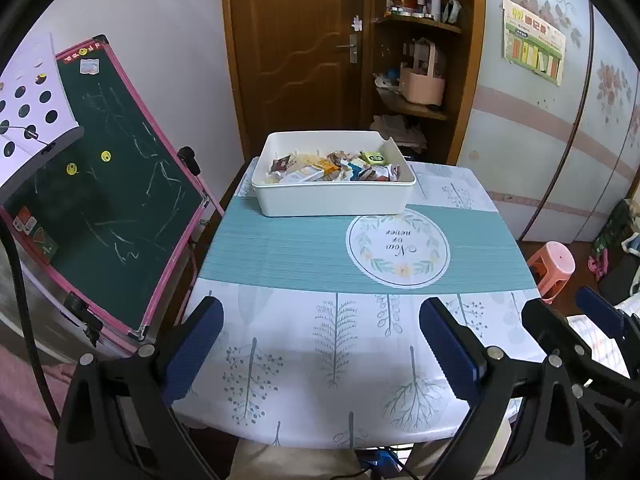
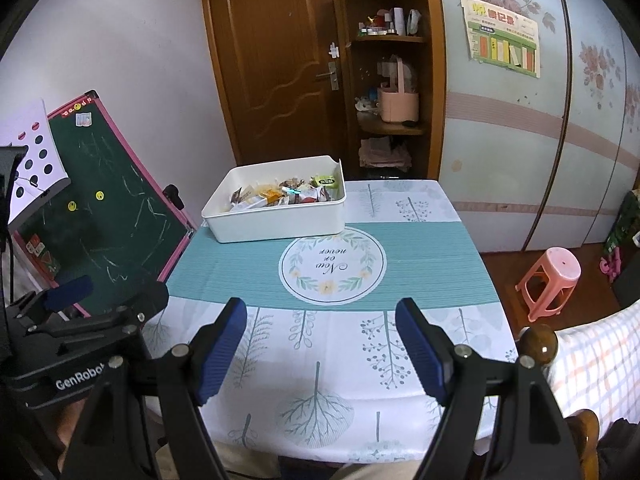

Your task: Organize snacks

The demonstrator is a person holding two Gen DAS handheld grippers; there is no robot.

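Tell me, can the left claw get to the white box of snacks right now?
Probably yes. The left claw is open and holds nothing, and only bare tablecloth lies between it and the white box at the far end. Nothing blocks the way, though it would have to move forward across the table.

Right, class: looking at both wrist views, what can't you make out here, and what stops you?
- Snacks in the white bin: lower layers hidden by the bin walls and top wrappers, both views.
- Wrapper print: too small.
- Shelf items: too small and distant.
- Table's near edge: cut off by left gripper and right gripper.
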